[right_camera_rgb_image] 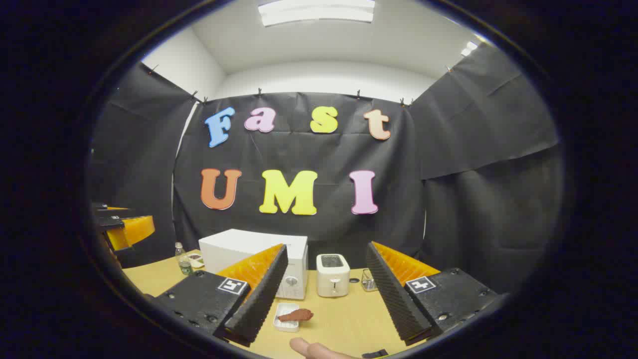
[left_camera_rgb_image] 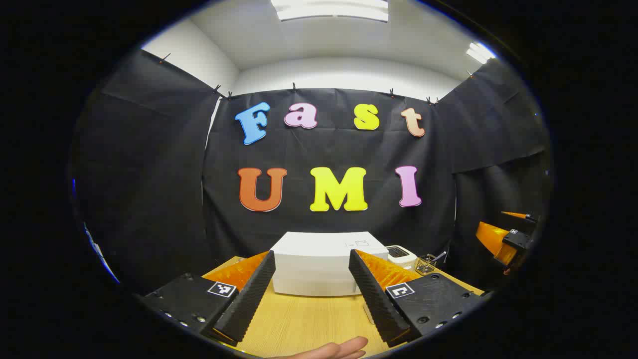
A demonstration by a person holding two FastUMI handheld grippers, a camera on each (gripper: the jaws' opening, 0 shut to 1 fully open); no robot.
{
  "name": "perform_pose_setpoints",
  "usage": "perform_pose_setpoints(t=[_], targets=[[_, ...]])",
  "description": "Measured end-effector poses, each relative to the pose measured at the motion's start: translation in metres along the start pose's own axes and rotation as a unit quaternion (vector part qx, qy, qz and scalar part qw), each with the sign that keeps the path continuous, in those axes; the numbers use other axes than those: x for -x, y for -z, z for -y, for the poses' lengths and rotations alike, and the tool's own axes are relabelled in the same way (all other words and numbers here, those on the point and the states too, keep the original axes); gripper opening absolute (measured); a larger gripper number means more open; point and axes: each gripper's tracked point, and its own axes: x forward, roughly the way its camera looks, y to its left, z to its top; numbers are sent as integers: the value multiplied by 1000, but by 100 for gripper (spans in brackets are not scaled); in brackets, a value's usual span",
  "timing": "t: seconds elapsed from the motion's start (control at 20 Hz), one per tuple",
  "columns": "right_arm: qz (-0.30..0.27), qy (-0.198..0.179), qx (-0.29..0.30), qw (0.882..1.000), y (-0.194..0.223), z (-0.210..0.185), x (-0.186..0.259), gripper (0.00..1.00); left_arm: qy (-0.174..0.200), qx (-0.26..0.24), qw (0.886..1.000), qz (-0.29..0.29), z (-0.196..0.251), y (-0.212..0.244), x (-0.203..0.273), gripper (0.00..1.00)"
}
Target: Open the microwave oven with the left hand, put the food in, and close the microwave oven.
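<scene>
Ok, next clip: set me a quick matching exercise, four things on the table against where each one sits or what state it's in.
Things:
1. microwave oven
2. toaster
3. food on its small white tray
4. small bottle

Places or states:
A. in front of the microwave oven, on the wooden table
B. door shut, at the back of the table
C. at the far left, beside the microwave oven
D. just right of the microwave oven

Pairs: 1-B, 2-D, 3-A, 4-C
</scene>
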Motion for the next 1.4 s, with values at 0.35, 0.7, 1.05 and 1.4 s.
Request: perform_pose_setpoints(t=[0.35, 0.7, 1.05, 1.4], targets=[[-5, 9, -2, 1000, 0, 17, 4, 100, 8, 4, 1000, -5, 6, 3, -1, 93], [-3, 21, -8, 1000, -1, 34, 3, 100, 4, 3, 1000, -12, 7, 11, -7, 93], [-5, 19, -12, 1000, 4, 40, 1, 90, 1, 10, 1000, -17, 11, 25, -29, 93], [-7, 19, -16, 1000, 14, 54, 0, 90, 17, 33, 998, -50, 40, 78, -105, 93]])
